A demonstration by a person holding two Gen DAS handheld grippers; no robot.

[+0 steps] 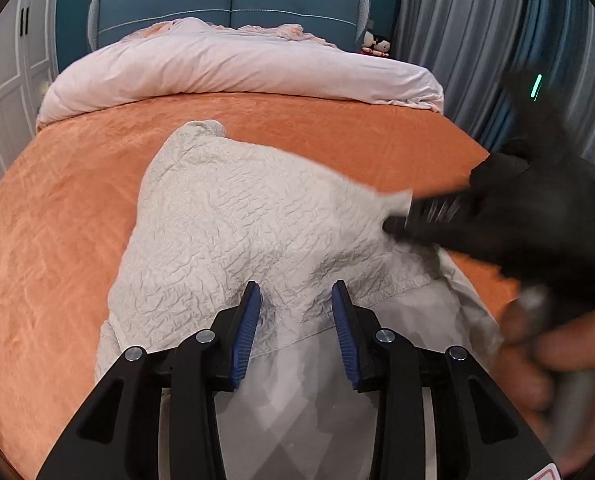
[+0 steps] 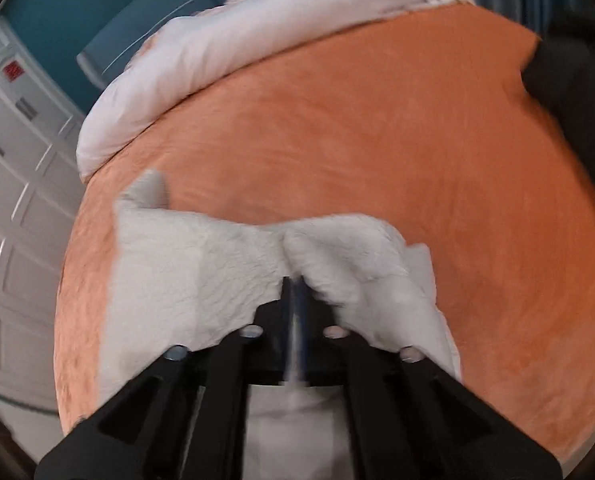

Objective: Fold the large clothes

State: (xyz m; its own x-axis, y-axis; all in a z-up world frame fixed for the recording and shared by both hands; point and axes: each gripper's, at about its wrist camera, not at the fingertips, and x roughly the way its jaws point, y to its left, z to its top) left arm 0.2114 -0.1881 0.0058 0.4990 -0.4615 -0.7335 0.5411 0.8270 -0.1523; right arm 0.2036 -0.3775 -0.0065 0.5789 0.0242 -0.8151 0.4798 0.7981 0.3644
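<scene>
An orange-covered bed (image 1: 77,208) carries the crinkled cream garment (image 1: 225,216), which looks light, limp and prone to sag, best held at hems. The right gripper (image 2: 295,286) pinches its edge; the left gripper (image 1: 296,300) hovers, jaws apart.

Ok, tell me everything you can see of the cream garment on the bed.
The cream garment is a crinkle-textured fabric with a smoother pale inner side and a stitched hem. It lies rumpled on the orange bedspread. The right gripper is shut on a pinched fold of it; the left gripper is open over the hem.
</scene>
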